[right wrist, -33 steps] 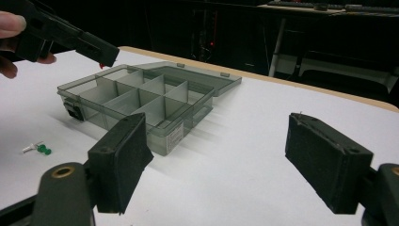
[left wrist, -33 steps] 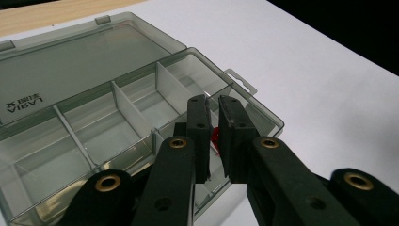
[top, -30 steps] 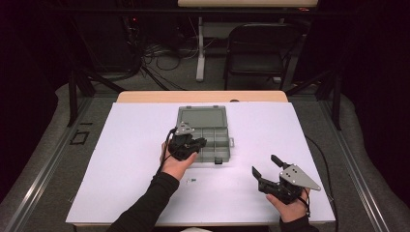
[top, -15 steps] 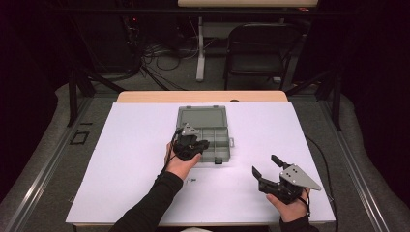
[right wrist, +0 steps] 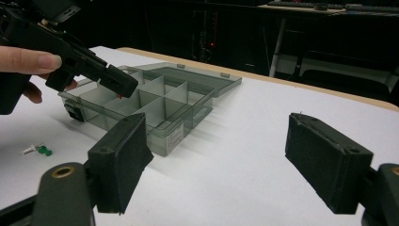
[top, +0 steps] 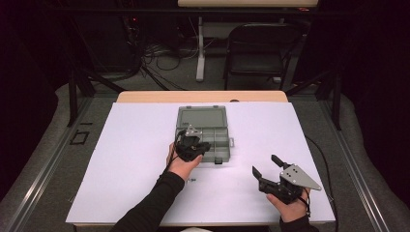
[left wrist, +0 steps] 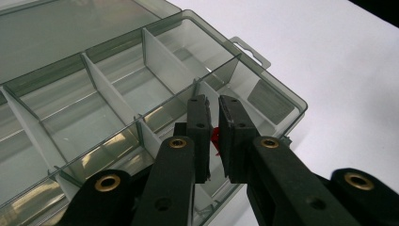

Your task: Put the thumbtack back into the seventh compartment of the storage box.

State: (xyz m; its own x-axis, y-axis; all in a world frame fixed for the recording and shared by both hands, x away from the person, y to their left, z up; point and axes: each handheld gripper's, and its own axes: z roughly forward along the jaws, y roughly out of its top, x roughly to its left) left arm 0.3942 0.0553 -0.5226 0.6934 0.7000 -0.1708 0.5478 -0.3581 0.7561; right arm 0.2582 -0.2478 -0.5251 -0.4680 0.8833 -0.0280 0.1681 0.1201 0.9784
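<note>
Now the left tool (left wrist: 212, 136) hangs over the near edge of the one clear organizer box (left wrist: 117, 84), jaws closed on a small red pushpin (left wrist: 215, 137) directly above a near-row compartment, so the drop is probably straight down. Well apart, the right tool (right wrist: 230, 155) rests wide open and empty, while one green pushpin (right wrist: 44, 150) and one white pushpin (right wrist: 29, 149) lie on the tabletop (top: 135, 145) nearer the left hand (top: 181, 164).

Left hand-held gripper (top: 205, 145) shifted slightly further over the organiser box (top: 218, 139)
</note>
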